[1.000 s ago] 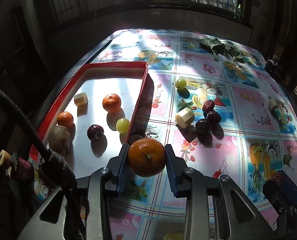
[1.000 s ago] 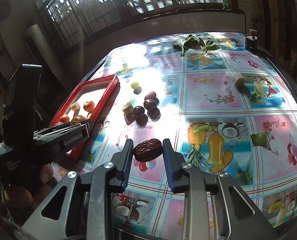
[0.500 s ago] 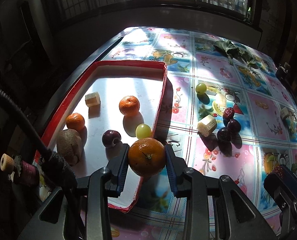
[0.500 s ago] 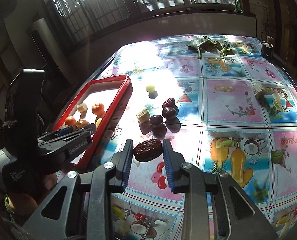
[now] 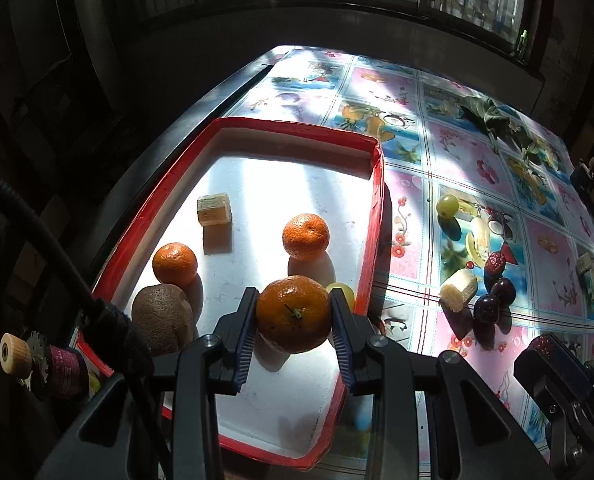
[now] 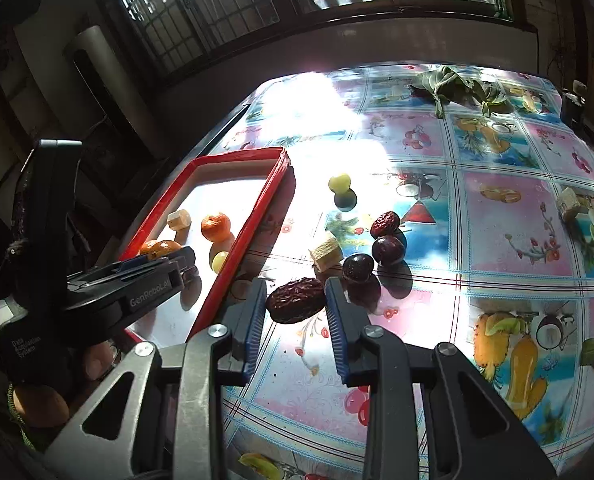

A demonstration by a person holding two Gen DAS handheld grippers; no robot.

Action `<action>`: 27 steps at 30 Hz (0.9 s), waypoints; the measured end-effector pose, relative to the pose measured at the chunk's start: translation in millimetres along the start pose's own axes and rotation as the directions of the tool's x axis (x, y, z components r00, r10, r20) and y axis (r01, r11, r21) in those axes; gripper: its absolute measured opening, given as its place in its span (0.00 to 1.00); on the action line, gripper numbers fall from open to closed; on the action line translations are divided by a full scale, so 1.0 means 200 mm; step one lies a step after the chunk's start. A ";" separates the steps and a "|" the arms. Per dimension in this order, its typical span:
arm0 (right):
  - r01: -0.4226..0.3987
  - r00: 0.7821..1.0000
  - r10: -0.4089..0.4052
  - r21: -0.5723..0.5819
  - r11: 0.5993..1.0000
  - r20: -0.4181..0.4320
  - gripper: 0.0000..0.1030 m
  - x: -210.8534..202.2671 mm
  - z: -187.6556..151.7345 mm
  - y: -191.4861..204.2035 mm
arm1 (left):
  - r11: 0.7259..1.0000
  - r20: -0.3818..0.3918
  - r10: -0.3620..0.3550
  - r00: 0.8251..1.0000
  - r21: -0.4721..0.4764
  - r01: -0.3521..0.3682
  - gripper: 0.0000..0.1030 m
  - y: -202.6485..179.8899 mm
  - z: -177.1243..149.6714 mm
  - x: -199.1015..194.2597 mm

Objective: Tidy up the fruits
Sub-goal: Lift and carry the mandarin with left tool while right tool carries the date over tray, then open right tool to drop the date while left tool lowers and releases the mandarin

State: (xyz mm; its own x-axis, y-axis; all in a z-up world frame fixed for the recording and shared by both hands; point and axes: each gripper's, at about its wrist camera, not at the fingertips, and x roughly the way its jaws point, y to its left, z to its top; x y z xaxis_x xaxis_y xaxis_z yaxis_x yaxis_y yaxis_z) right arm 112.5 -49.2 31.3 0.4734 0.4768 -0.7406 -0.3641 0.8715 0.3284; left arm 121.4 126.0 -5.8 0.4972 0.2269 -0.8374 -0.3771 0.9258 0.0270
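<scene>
Both claws loaded, by the red tray [image 5: 377,216].
Left claw [image 5: 293,316] clamps a mandarin [image 5: 293,314] above the tray; right claw [image 6: 295,304] pinches a dried date [image 6: 295,305] over the table [image 6: 509,248].

Both views look steeply down along their own fingers at the table [image 6: 497,240]. The left wrist view sits close above the red tray [image 5: 371,240], facing the window. The right wrist view hangs beside the tray [image 6: 253,232]; both share the tray and the loose fruit beyond.

Green grape [image 5: 343,292] mostly hidden behind held orange [image 5: 293,314]; kiwi [image 5: 163,318] partly behind cable [image 5: 57,264].
</scene>
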 end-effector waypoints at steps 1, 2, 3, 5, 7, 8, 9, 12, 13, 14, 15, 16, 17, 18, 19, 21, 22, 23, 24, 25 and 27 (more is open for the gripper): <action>0.000 1.000 0.000 -0.005 1.000 -0.007 0.31 0.02 0.01 0.01 | 1.000 0.001 0.005 1.000 -0.006 -0.005 0.34 0.02 0.02 0.01; -0.004 1.000 0.004 -0.006 1.000 -0.012 0.31 0.04 0.03 0.02 | 1.000 0.002 0.008 1.000 -0.012 -0.008 0.34 0.04 0.03 0.01; -0.014 1.000 0.014 -0.005 1.000 -0.017 0.31 0.06 0.04 0.03 | 1.000 0.001 0.008 1.000 -0.018 -0.008 0.34 0.06 0.05 0.02; -0.020 0.999 0.020 -0.011 1.000 -0.026 0.31 0.10 0.07 0.04 | 0.999 -0.002 0.014 1.000 -0.030 -0.014 0.34 0.10 0.08 0.04; -0.022 0.999 0.022 -0.021 1.000 -0.032 0.31 0.14 0.11 0.07 | 0.999 -0.008 0.010 1.000 -0.046 -0.011 0.34 0.14 0.13 0.06; -0.020 0.999 0.019 -0.026 0.999 -0.034 0.31 0.17 0.13 0.08 | 0.998 -0.016 0.004 1.000 -0.058 -0.005 0.34 0.17 0.15 0.08; -0.016 0.999 0.015 -0.035 0.999 -0.034 0.31 0.20 0.15 0.10 | 0.998 -0.022 -0.002 1.000 -0.067 0.000 0.34 0.19 0.17 0.09; -0.016 0.999 0.013 -0.051 0.999 -0.053 0.31 0.31 0.23 0.15 | 0.996 -0.025 0.013 1.000 -0.082 -0.015 0.33 0.24 0.23 0.13; -0.022 0.998 0.019 -0.053 0.998 -0.061 0.31 0.34 0.25 0.17 | 0.996 -0.025 0.012 1.000 -0.087 -0.014 0.33 0.26 0.25 0.14; -0.024 0.998 0.020 -0.062 0.998 -0.068 0.31 0.38 0.28 0.19 | 0.996 -0.026 0.011 1.000 -0.092 -0.013 0.33 0.28 0.27 0.15; -0.022 0.997 0.017 -0.069 0.997 -0.071 0.31 0.42 0.30 0.21 | 0.995 -0.028 0.013 1.000 -0.098 -0.015 0.33 0.29 0.29 0.16; -0.019 0.997 0.013 -0.077 0.997 -0.075 0.31 0.46 0.33 0.24 | 0.995 -0.035 0.012 0.999 -0.103 -0.015 0.33 0.30 0.31 0.18; -0.019 0.997 0.012 -0.084 0.996 -0.081 0.31 0.49 0.35 0.26 | 0.994 -0.041 0.002 0.999 -0.111 -0.007 0.33 0.32 0.33 0.20; -0.019 0.996 0.012 -0.088 0.996 -0.083 0.31 0.53 0.37 0.28 | 0.992 -0.047 -0.009 0.999 -0.122 0.003 0.33 0.34 0.36 0.22; -0.018 0.996 0.010 -0.095 0.995 -0.083 0.31 0.57 0.40 0.30 | 0.991 -0.055 -0.018 0.998 -0.132 0.011 0.33 0.35 0.38 0.25; -0.001 0.996 -0.010 -0.112 0.994 -0.091 0.31 0.64 0.44 0.33 | 0.987 -0.059 -0.035 0.998 -0.156 0.026 0.33 0.38 0.43 0.29; 0.007 0.995 -0.019 -0.125 0.992 -0.096 0.31 0.68 0.46 0.35 | 0.987 -0.063 -0.034 0.997 -0.161 0.024 0.33 0.39 0.45 0.31; 0.016 0.994 -0.031 -0.137 0.990 -0.105 0.31 0.73 0.47 0.36 | 0.986 -0.067 -0.033 0.997 -0.167 0.022 0.33 0.40 0.47 0.34; 0.019 0.993 -0.035 -0.142 0.990 -0.113 0.31 0.77 0.49 0.37 | 0.985 -0.068 -0.039 0.997 -0.170 0.027 0.33 0.40 0.49 0.36; 0.022 0.992 -0.041 -0.148 0.989 -0.122 0.31 0.81 0.49 0.37 | 0.985 -0.075 -0.038 0.996 -0.169 0.024 0.33 0.40 0.50 0.39; 0.029 0.989 -0.051 -0.158 0.987 -0.139 0.31 0.87 0.50 0.38 | 0.986 -0.096 -0.029 0.995 -0.165 0.013 0.33 0.39 0.52 0.44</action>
State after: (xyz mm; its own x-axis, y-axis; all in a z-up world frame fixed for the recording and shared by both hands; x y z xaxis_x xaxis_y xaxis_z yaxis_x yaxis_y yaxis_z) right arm 246.6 112.0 -13.5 0.3751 0.4111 -0.8309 -0.4725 0.8559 0.2101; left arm 216.9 249.2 -21.8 0.4309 0.1698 -0.8863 -0.4944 0.8661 -0.0744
